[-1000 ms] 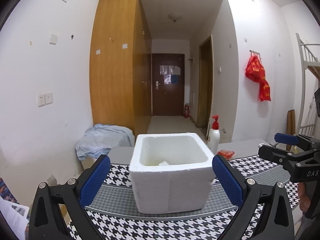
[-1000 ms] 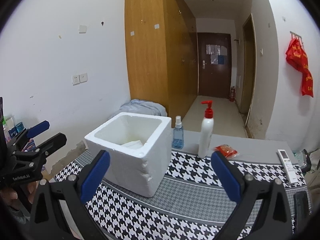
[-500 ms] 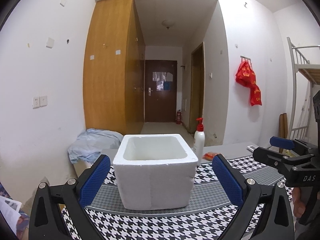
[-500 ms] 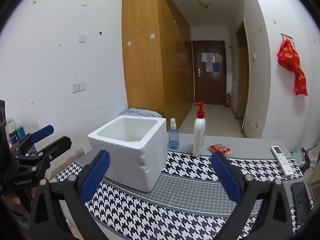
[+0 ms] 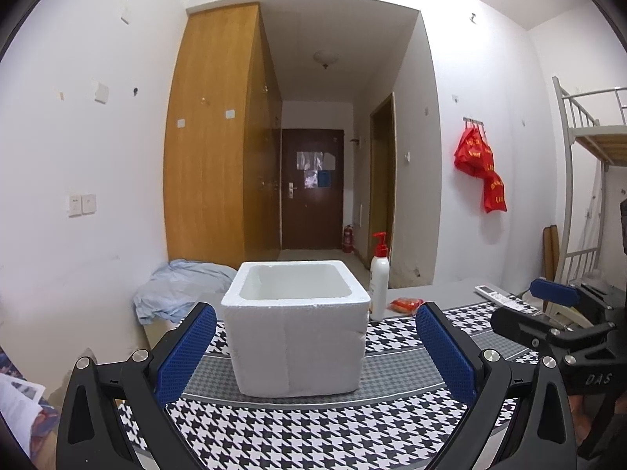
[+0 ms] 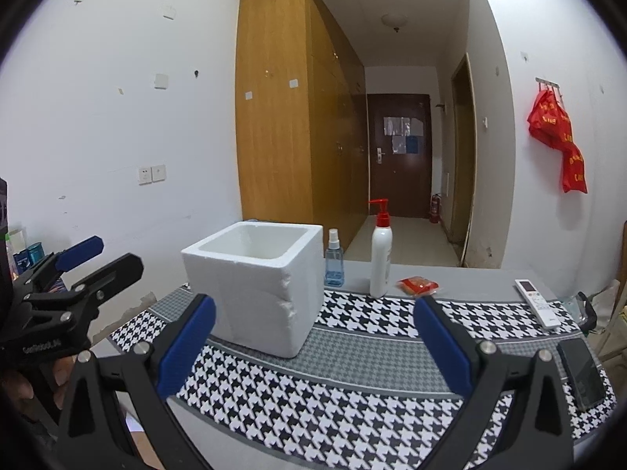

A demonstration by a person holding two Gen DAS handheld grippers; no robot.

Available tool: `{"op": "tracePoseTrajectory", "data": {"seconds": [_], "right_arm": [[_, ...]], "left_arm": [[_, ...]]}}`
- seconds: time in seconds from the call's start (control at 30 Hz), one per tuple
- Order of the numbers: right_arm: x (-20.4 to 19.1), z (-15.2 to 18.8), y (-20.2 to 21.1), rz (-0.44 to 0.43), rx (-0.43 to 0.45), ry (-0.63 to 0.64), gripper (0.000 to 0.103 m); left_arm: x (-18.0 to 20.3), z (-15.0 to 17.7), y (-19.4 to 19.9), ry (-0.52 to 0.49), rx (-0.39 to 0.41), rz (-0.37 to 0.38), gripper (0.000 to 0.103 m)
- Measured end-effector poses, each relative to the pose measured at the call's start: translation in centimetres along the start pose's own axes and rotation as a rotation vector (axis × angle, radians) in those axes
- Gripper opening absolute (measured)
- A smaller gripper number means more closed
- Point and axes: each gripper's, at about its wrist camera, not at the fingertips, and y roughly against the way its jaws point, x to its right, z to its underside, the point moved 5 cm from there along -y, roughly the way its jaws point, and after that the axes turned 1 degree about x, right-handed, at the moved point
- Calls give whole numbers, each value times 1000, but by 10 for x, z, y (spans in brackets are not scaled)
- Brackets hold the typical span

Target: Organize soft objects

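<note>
A white foam box (image 5: 297,325) stands open-topped on the houndstooth tablecloth (image 5: 313,431); it also shows in the right wrist view (image 6: 254,286). Its inside is hidden from this low angle. My left gripper (image 5: 313,348) is open and empty, held back from the box's front. My right gripper (image 6: 313,344) is open and empty, to the right of the box. Each gripper shows in the other's view, the right one (image 5: 548,313) and the left one (image 6: 78,270).
A white pump bottle (image 6: 381,250), a small blue spray bottle (image 6: 334,260) and a red packet (image 6: 417,285) stand behind the box. A white remote (image 6: 537,302) and a dark phone (image 6: 582,372) lie at the right. A blue cloth heap (image 5: 180,286) lies beyond the table's left end.
Both grippers have drawn back and dropped lower, so the box looks smaller and its inside, where a pale object lay, is out of sight. Both stay open.
</note>
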Motion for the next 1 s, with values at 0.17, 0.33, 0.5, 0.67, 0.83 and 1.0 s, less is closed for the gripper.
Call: {"op": "tracePoseTrajectory", "data": {"seconds": [0.17, 0.33, 0.5, 0.67, 0.83, 1.0], "right_arm": [[-4, 6, 7, 25, 17, 21, 102], [-1, 11, 9, 19, 12, 3, 102], [-2, 16, 10, 20, 5, 1, 102], [-5, 17, 11, 18, 2, 10, 102], [-7, 19, 11, 25, -5, 19, 102], [-5, 20, 11, 28, -9, 14, 102]], "left_arm": [[3, 7, 9, -12, 13, -17, 102], [5, 12, 12, -13, 4, -10, 102], [4, 16, 16, -4, 11, -18, 102], [3, 16, 17, -1, 14, -18, 102], [5, 19, 16, -8, 1, -14, 102], [5, 20, 15, -12, -6, -5, 102]]}}
